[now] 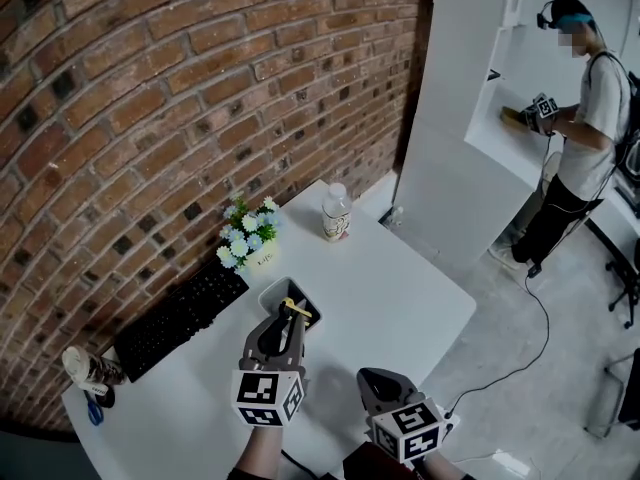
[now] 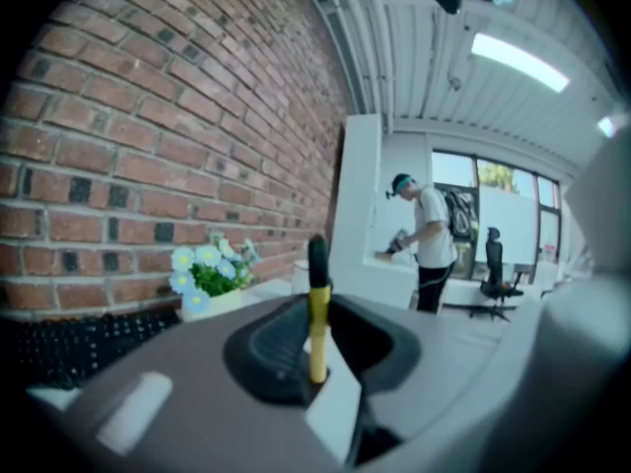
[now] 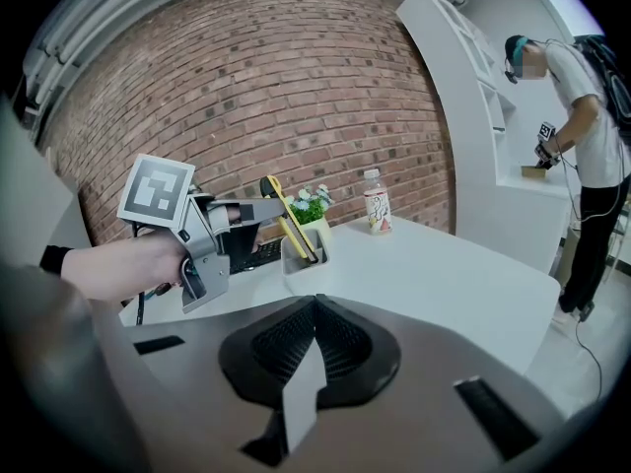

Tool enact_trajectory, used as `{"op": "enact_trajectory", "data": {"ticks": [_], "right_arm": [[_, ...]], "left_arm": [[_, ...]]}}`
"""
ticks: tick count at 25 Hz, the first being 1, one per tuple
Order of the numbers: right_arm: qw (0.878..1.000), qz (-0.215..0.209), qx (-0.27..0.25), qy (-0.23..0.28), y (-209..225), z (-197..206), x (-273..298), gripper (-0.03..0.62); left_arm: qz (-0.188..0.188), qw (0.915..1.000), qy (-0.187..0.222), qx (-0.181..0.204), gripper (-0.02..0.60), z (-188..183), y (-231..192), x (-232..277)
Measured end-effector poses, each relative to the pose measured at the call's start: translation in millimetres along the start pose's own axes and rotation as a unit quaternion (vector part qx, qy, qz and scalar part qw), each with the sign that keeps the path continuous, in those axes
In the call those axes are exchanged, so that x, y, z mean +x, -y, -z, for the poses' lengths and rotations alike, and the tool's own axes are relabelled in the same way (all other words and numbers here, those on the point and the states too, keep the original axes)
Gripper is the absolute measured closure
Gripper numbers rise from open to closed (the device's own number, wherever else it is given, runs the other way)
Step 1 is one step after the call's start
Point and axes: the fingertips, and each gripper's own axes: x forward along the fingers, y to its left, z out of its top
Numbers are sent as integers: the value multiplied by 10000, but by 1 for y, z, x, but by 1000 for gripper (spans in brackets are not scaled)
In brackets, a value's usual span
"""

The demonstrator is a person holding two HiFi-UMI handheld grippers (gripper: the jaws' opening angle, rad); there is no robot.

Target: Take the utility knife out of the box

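My left gripper is shut on a yellow and black utility knife, gripping its middle. The knife stands upright between the jaws in the left gripper view. In the right gripper view the knife slants above a small grey box, its lower end still at the box's opening. The box sits on the white table in front of the keyboard. My right gripper hangs near the table's front edge, to the right of the left one, shut with nothing in it.
A black keyboard lies along the brick wall. A pot of blue and white flowers and a drink bottle stand behind the box. Blue scissors lie at the far left. A person works at a shelf, far right.
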Motion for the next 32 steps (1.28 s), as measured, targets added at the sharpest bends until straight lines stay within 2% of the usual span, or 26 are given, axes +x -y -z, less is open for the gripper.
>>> {"op": "enact_trajectory", "data": {"ticks": [15, 32], "right_arm": [[9964, 540, -174, 631, -20, -11, -53, 586], [9864, 1196, -138, 1122, -62, 12, -129, 586]], "left_arm": [[277, 9985, 448, 167, 515, -30, 28, -62], [1077, 9927, 481, 232, 515, -14, 89, -146]]}}
